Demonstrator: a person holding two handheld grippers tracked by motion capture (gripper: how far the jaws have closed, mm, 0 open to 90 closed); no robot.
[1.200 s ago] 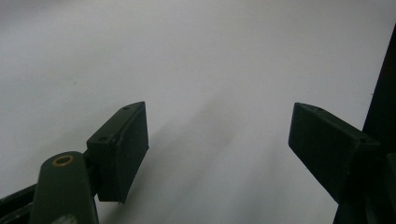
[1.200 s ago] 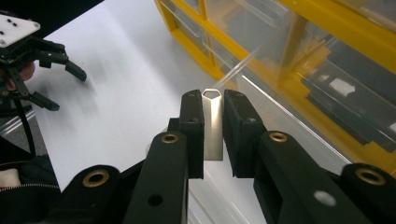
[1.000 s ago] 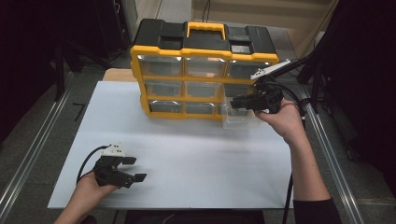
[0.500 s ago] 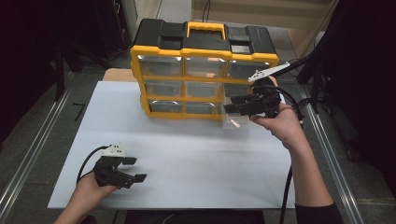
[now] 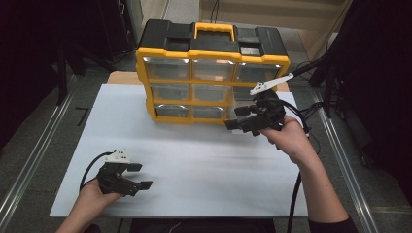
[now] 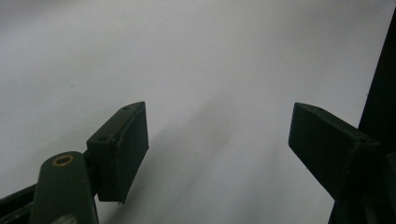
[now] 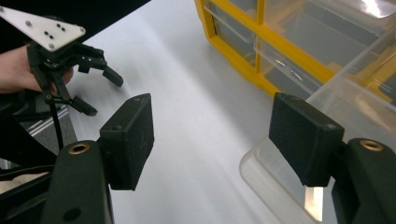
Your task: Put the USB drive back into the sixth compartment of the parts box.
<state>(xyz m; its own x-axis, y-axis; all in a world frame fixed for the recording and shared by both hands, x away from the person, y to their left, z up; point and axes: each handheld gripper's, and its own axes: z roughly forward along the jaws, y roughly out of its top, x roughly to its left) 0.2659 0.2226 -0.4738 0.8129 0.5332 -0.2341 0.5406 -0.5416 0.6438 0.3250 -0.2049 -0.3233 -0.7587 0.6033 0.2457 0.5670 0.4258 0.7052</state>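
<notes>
A yellow and black organizer box (image 5: 211, 73) with clear drawers stands at the back of the white sheet (image 5: 204, 165). One clear drawer (image 7: 336, 116) sticks out from the box's lower right side. My right gripper (image 5: 237, 118) hovers in front of that corner, open, with nothing between its pads (image 7: 132, 140); the drawer's rim lies just under its right jaw. My left gripper (image 5: 139, 175) rests low over the sheet's front left, open and holding nothing. In the left gripper view it (image 6: 219, 144) faces bare white sheet. It also appears far off in the right gripper view (image 7: 100, 93).
Metal rails (image 5: 29, 160) run along both sides of the table. Dark stands and cables crowd the floor to the right (image 5: 340, 97). A black cable (image 5: 294, 204) trails from the right gripper along the person's forearm.
The right gripper has drifted left and toward the front, away from the box's right drawers. The left gripper has stayed put.
</notes>
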